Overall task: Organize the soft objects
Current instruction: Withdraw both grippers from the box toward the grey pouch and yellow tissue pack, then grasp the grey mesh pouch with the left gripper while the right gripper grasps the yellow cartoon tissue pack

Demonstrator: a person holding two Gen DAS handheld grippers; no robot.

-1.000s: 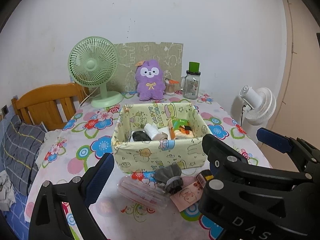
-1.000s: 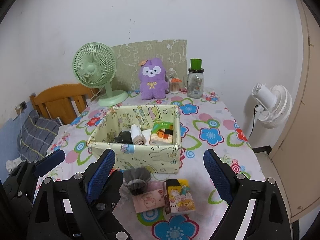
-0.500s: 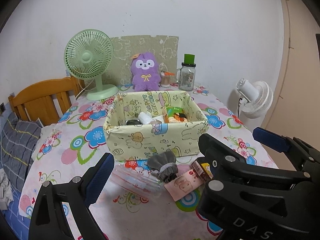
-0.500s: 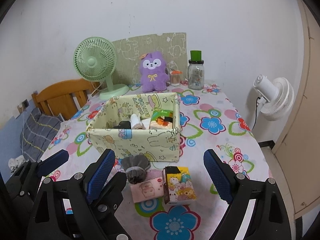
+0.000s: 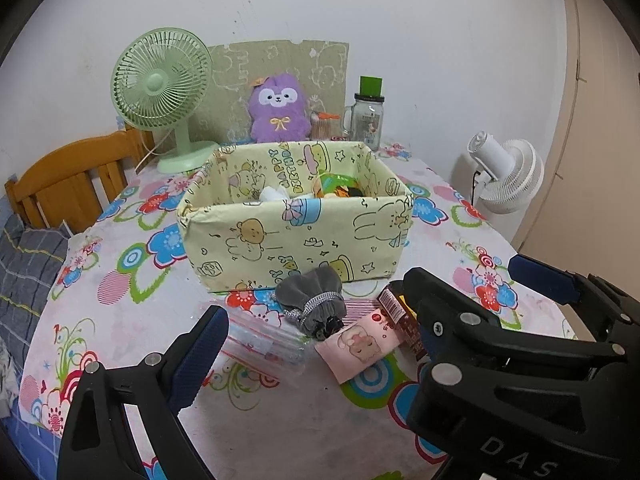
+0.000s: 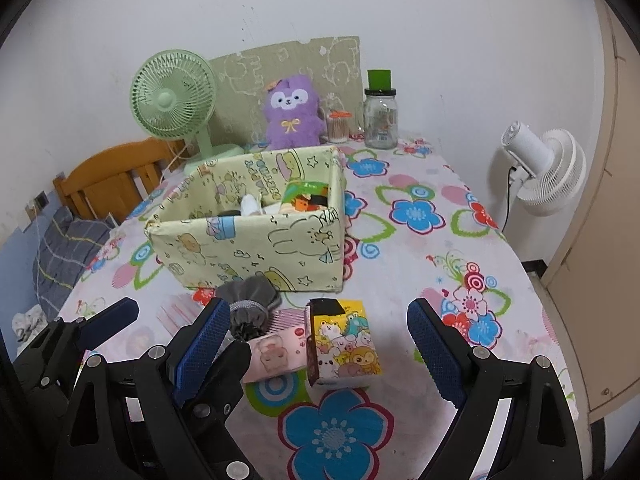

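A yellow cartoon-print fabric box (image 5: 296, 236) (image 6: 256, 252) stands mid-table with several small items inside. In front of it lie a grey velvet pouch (image 5: 314, 300) (image 6: 250, 300), a pink tissue pack (image 5: 362, 346) (image 6: 280, 350), a clear plastic packet (image 5: 260, 340) and a yellow cartoon carton (image 6: 344, 344). My left gripper (image 5: 308, 340) is open and empty, just short of the pouch. My right gripper (image 6: 320, 344) is open and empty, its fingers either side of the carton and tissue pack. The right gripper's body (image 5: 500, 344) fills the lower right of the left wrist view.
At the table's back stand a green desk fan (image 5: 164, 92) (image 6: 176, 100), a purple plush (image 5: 278, 108) (image 6: 294, 110) and a glass jar with green lid (image 5: 368, 112) (image 6: 380, 116). A wooden chair (image 5: 68, 176) is left; a white fan (image 6: 540, 172) is right.
Both grippers have dropped lower and closer to the items in front of the box. The box's contents are now mostly hidden behind its front wall. Both stay open.
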